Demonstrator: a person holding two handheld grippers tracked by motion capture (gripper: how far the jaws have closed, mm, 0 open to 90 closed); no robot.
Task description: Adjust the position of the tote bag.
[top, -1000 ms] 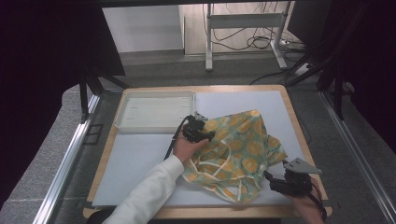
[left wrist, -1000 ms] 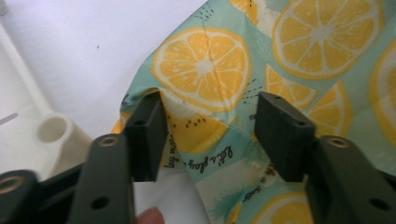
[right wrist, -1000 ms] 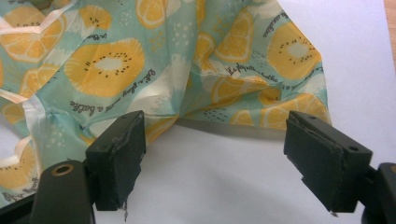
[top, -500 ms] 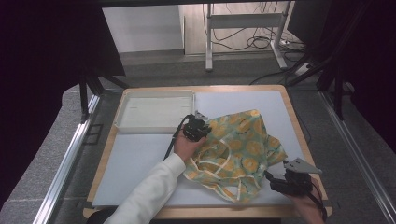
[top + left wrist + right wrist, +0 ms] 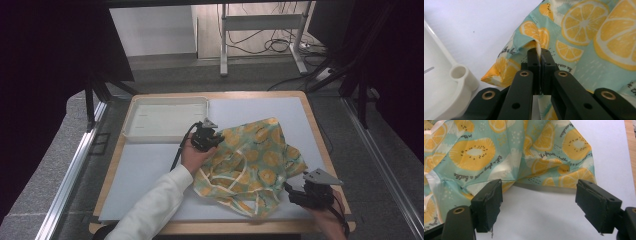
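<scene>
A teal cloth printed with orange and lemon slices (image 5: 255, 160) lies crumpled on the white mat, right of centre. My left gripper (image 5: 212, 137) sits at the cloth's upper left corner, held by a hand in a white sleeve. In the left gripper view its jaws (image 5: 540, 53) are shut on a raised fold of the cloth's edge (image 5: 536, 45). My right gripper (image 5: 292, 192) rests at the cloth's lower right edge near the table's front. In the right gripper view it stands open (image 5: 539, 200), with the cloth's hem (image 5: 511, 152) just beyond its pads and only bare mat between them.
A white shallow tray (image 5: 165, 119) stands at the back left, close to the left gripper; its corner (image 5: 446, 85) shows in the left gripper view. The white mat (image 5: 145, 170) lies on a wooden-rimmed table (image 5: 320, 145). Metal rails run along both sides.
</scene>
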